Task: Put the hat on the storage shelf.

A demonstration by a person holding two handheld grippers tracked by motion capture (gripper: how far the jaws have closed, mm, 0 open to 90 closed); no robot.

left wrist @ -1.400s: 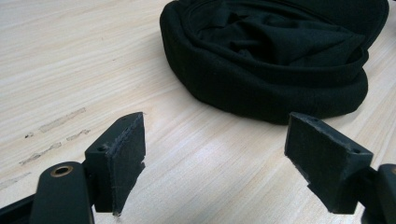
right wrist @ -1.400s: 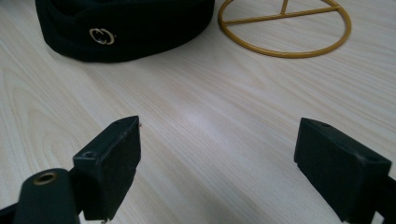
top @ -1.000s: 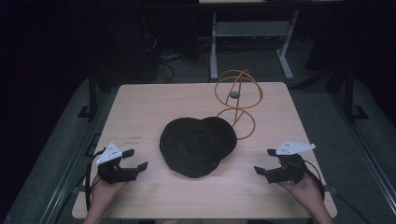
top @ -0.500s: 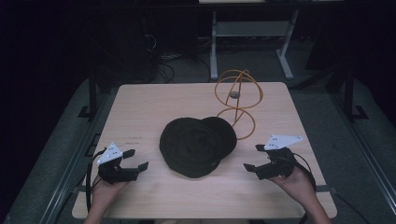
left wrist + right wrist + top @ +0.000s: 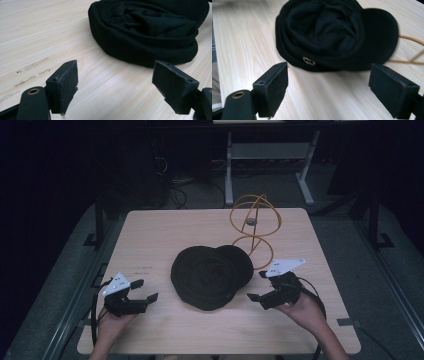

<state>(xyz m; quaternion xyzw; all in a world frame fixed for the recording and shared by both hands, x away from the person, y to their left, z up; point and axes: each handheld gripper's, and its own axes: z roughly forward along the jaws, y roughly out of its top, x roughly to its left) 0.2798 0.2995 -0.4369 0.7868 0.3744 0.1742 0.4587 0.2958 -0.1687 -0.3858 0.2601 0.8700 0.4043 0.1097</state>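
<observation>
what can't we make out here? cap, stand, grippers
- Black cap, high view: its brim covers part of the wire stand base.
- Cap, left gripper view: far side cut off by the top edge.
- Small grey piece on the stand, high view: too small to identify.
- Right gripper, right gripper view: body cut off by the bottom edge.

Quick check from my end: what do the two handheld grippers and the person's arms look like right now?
Both the left gripper and the right gripper are black, each with two blocky flat-faced jaws and a brass-coloured rivet near the base. Each carries a pale grey three-cornered plate with small dark dots on top. A black cable loops from each. The forearms are bare, no sleeves visible.
</observation>
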